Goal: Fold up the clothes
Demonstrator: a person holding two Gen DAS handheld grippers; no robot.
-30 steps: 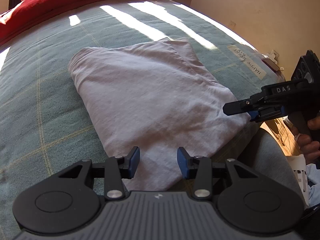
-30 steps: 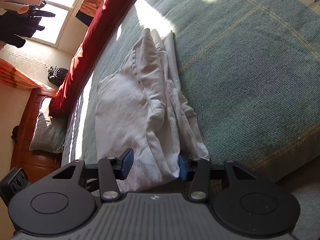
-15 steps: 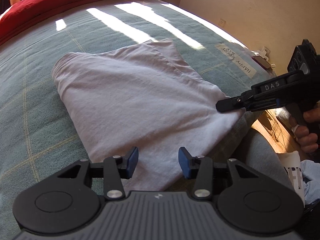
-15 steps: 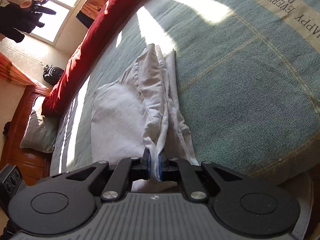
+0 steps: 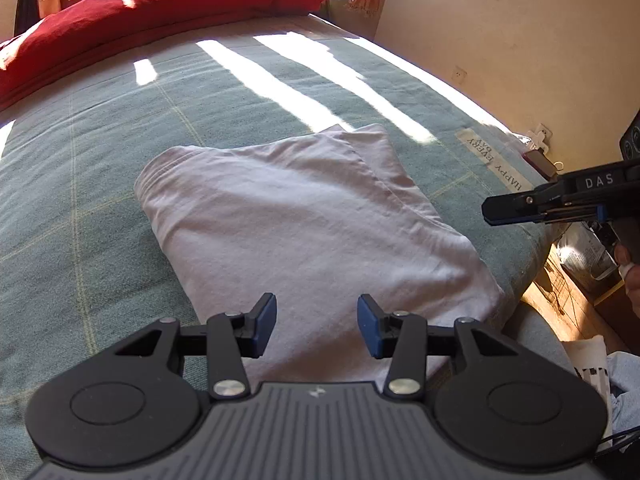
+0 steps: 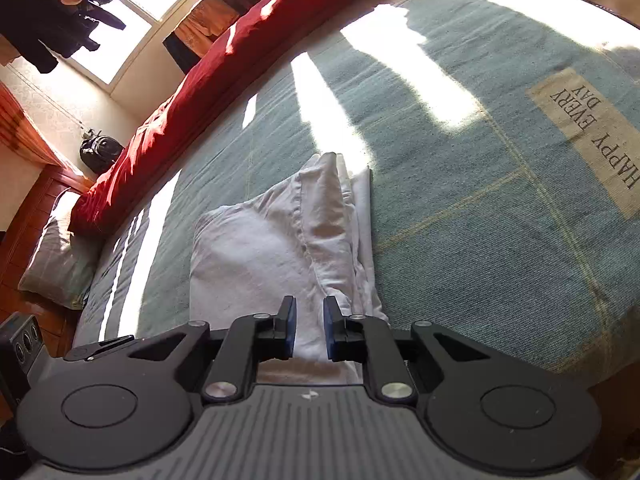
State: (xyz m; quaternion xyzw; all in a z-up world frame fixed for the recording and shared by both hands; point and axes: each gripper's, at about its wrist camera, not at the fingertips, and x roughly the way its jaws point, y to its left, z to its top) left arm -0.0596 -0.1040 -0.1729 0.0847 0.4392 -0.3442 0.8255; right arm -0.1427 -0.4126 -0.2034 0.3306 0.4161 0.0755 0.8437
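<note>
the folded white shirt [image 5: 304, 224] lies flat on the green bed cover [image 5: 100, 160], near the bed's edge. the left tongs [image 5: 317, 326] hang over its near end, blue tips apart, holding nothing. the right tongs [image 6: 309, 328] are opening, with a small gap and no cloth gripped. a red blanket [image 5: 152, 4] lies along the far side.

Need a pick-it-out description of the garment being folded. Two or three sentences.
Start at the green blanket covering the bed, with a red duvet bunched along its far side. Near the front corner lies the folded white garment, a rough rectangle. It is the only pale cloth lying on the green.
</note>
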